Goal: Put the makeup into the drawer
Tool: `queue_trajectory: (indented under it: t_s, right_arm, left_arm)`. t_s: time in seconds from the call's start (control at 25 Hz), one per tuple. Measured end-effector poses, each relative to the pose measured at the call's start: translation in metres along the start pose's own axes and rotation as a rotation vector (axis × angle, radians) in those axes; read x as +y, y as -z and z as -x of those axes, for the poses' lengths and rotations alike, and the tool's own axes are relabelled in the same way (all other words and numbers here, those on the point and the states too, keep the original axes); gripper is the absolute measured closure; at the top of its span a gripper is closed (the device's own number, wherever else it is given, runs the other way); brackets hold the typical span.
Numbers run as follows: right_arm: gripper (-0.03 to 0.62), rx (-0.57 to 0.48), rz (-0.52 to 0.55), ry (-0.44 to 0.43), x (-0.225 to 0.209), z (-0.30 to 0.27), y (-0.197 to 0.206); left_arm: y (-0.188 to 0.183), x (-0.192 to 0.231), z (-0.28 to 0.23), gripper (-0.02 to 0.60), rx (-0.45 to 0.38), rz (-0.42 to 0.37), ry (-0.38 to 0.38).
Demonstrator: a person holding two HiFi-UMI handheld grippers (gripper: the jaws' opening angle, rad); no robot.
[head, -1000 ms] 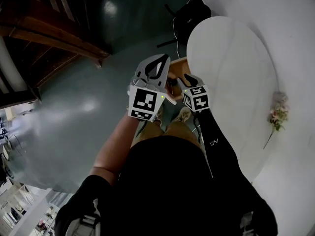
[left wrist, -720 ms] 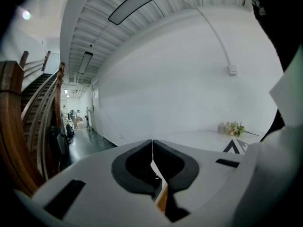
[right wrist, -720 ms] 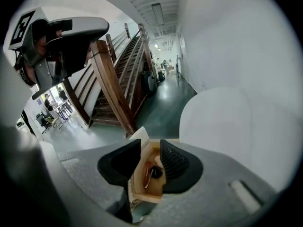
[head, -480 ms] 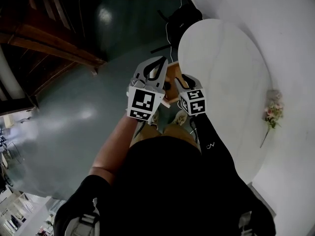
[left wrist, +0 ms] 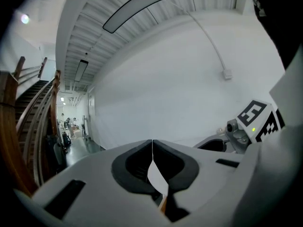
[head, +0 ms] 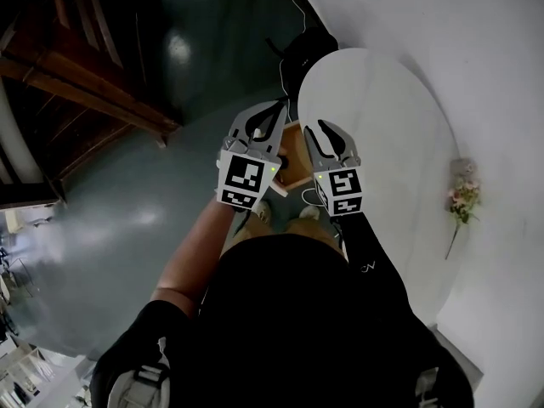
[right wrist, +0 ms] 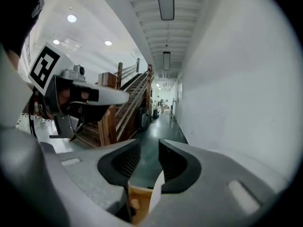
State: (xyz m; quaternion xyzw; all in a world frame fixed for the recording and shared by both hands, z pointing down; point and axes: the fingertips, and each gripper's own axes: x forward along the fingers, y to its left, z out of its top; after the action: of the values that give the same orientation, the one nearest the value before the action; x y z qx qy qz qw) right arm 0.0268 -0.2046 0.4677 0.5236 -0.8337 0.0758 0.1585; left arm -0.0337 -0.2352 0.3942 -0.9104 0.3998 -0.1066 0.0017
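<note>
White wall (head: 476,41), glossy dark floor (head: 127,202), wooden staircase (right wrist: 130,96).

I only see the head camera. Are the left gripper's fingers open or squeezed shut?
Observer: Shut. The left gripper view shows the left gripper with its fingers touching, nothing between them.
Operator: And the right one?
Observer: The right gripper has its fingers apart, and they hold nothing.
Operator: What's in front of it?
Observer: A long hallway, with strip lights along its ceiling.
</note>
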Motion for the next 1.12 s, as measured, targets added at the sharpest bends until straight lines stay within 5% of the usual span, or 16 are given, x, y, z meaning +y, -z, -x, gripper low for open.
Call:
queue_trajectory:
  t_s: [0.36, 0.48, 0.56, 1.12]
  right_arm:
    - [0.482, -0.143, 0.022, 0.022, -0.007, 0.036, -0.055]
    - [0.482, -0.150, 0.024, 0.024, -0.005, 0.042, -0.059]
    - [0.589, -0.149, 0.037, 0.013, -0.002, 0.048, -0.061]
    - [0.589, -0.168, 0.075, 0.015, 0.012, 0.074, -0.062]
  left_arm:
    - [-0.017, -0.008, 0.004, 0.571, -0.015, -0.031, 0.010]
    - [-0.020, -0.016, 0.004, 0.571, -0.017, -0.046, 0.025]
    - [-0.022, -0.021, 0.005, 0.571, -0.020, -0.050, 0.031]
    - [-0.019, -0.036, 0.024, 0.571, -0.017, -0.044, 0.032]
